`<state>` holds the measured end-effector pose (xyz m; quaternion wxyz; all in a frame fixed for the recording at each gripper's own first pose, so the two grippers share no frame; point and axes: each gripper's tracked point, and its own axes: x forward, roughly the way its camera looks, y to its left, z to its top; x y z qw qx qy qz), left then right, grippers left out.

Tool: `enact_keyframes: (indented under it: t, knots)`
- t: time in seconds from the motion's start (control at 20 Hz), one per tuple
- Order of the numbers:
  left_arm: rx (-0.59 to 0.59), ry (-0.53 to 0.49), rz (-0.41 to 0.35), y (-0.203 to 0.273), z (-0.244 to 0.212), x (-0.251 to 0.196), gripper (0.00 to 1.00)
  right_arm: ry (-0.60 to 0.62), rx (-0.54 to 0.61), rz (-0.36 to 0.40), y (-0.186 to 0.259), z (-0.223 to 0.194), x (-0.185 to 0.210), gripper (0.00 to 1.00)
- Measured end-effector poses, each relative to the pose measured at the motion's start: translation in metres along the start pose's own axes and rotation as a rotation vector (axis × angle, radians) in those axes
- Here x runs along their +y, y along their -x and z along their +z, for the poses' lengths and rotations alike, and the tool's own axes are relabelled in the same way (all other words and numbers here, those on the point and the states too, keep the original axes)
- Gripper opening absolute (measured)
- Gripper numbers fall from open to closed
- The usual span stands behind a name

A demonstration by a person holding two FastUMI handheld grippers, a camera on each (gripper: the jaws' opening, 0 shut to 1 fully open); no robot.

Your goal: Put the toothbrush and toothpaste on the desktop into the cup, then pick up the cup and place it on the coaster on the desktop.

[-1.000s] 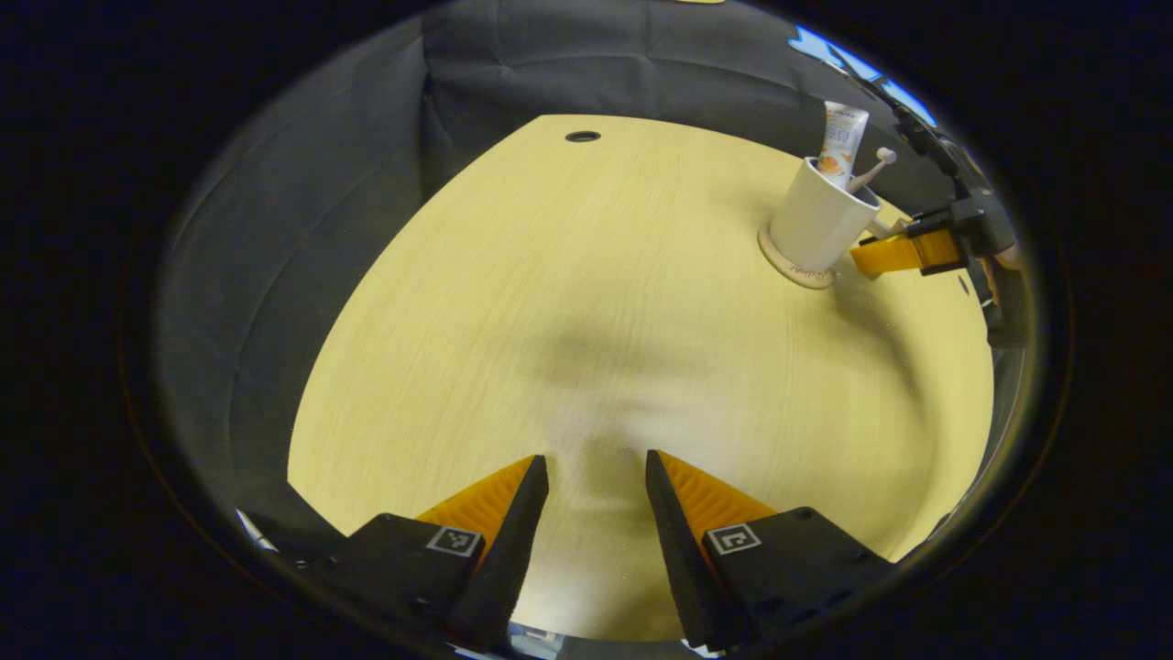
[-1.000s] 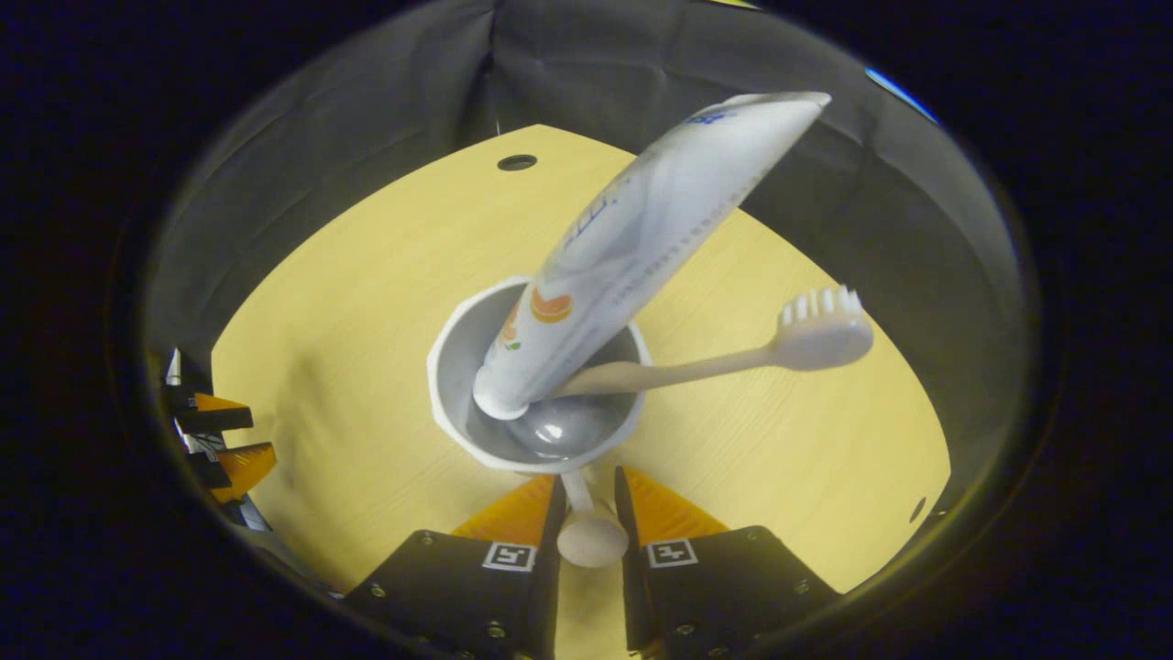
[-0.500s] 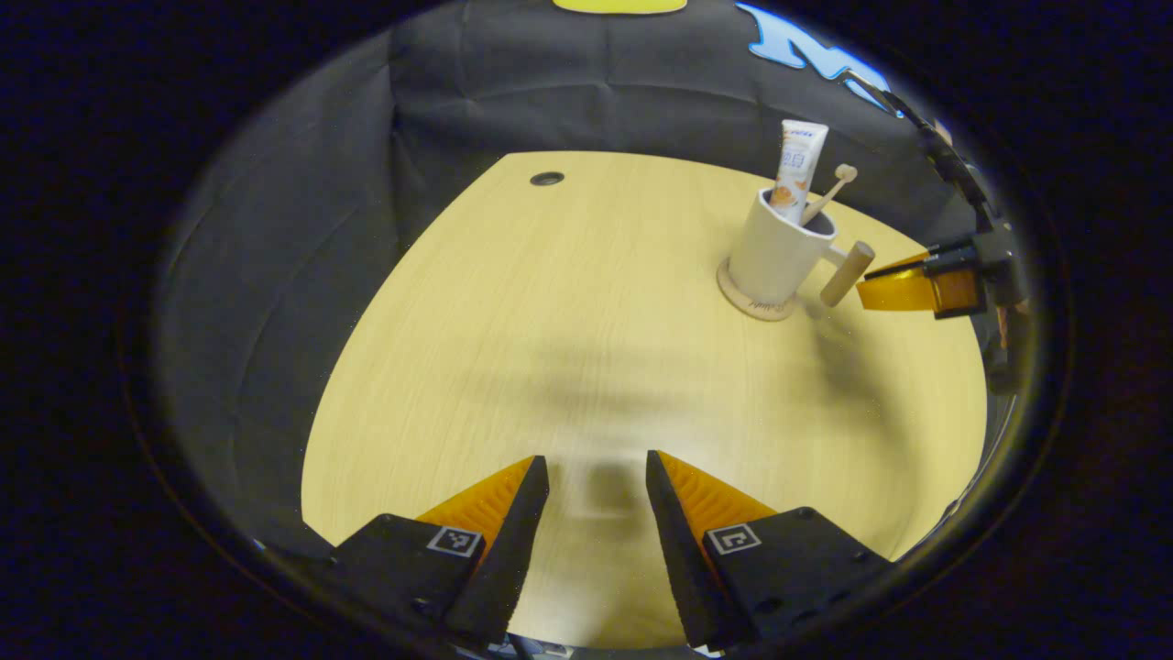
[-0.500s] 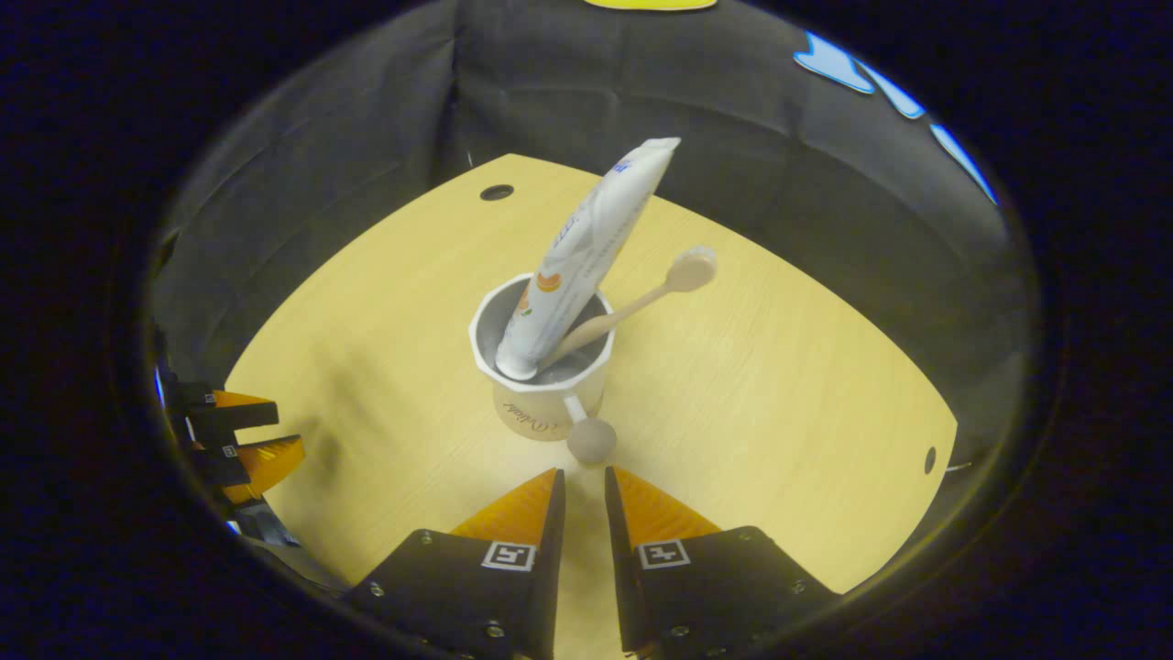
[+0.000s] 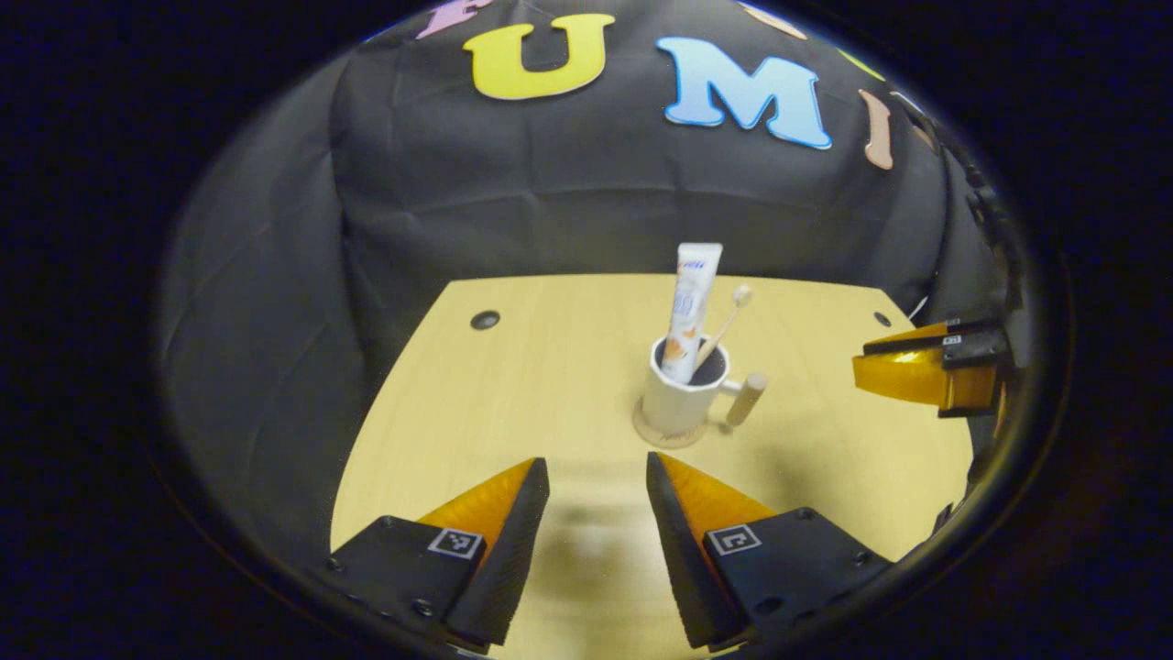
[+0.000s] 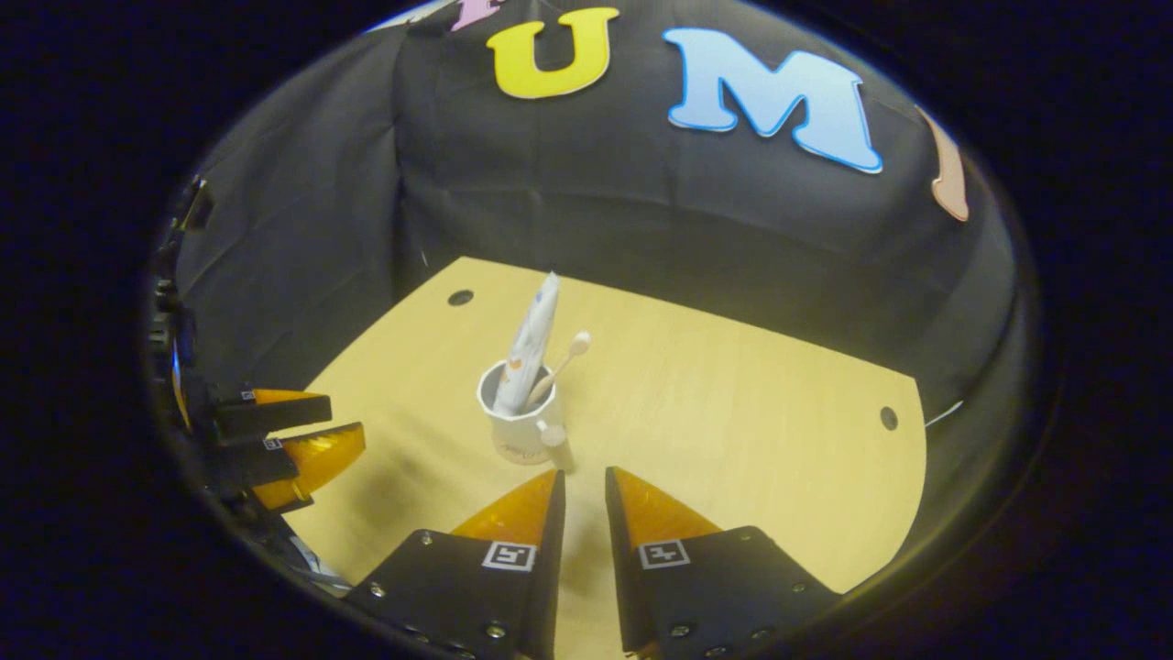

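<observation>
Left gripper view, bottom of frame: left tongs [image 5: 597, 477] over bare table [image 5: 513, 385], the two fingers standing moderately apart with nothing between them, only wood grain and a soft shadow in the gap.

Just above them, near frame centre: white cup [image 5: 678, 394] upright on a round coaster [image 5: 652, 432], whose rim shows along the cup's base at lower left. Cup handle [image 5: 744, 400] sticks out to the right, ending in a pale wooden peg. Toothpaste [image 5: 689, 307] stands in the cup, nearly upright, flat crimped end on top. Toothbrush [image 5: 724, 325] leans in the cup beside it, tilted to the right, head up.

Right edge of the same frame, mid-height: the right tongs [image 5: 926, 367], seen side-on, well apart from the cup and touching nothing. Small round holes in the table at upper left [image 5: 484, 319] and upper right [image 5: 881, 319]. Behind it all, the black cloth wall [image 5: 568, 202].

Right gripper view, bottom centre: right tongs [image 6: 583, 478], fingers close together with a narrow gap, nothing gripped. Just above the tips: cup [image 6: 516, 422], handle [image 6: 553, 438] pointing toward the camera, clear of the fingertips. Toothpaste [image 6: 531, 344] rises from it leaning slightly right; toothbrush [image 6: 561, 362] slants further right. The coaster is barely distinguishable under the cup's base here.

Left edge of this frame, lower half: the left tongs [image 6: 307, 431], fingers parted, holding nothing, well apart from the cup. Table [image 6: 751, 412] runs on to the upper right, cloth wall [image 6: 641, 211] beyond.
</observation>
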<state>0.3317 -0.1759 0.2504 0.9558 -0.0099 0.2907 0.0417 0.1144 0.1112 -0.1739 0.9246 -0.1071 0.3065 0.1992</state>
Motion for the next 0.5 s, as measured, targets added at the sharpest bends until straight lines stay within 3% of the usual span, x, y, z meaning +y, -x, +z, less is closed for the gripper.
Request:
enact_keyframes:
  t: [0.2, 0.45, 0.5]
  knots:
    - [-0.16, -0.019, -0.051, 0.029, 0.067, -0.029, 0.74, -0.068, -0.18, -0.07, 0.045, 0.045, -0.015, 0.26]
    - [-0.397, -0.035, -0.079, 0.073, 0.151, -0.056, 0.73, -0.061, -0.416, -0.16, 0.106, 0.1, -0.025, 0.26]
    - [-0.44, -0.043, -0.081, 0.086, 0.164, -0.058, 0.8, -0.059, -0.46, -0.178, 0.118, 0.111, -0.026, 0.26]
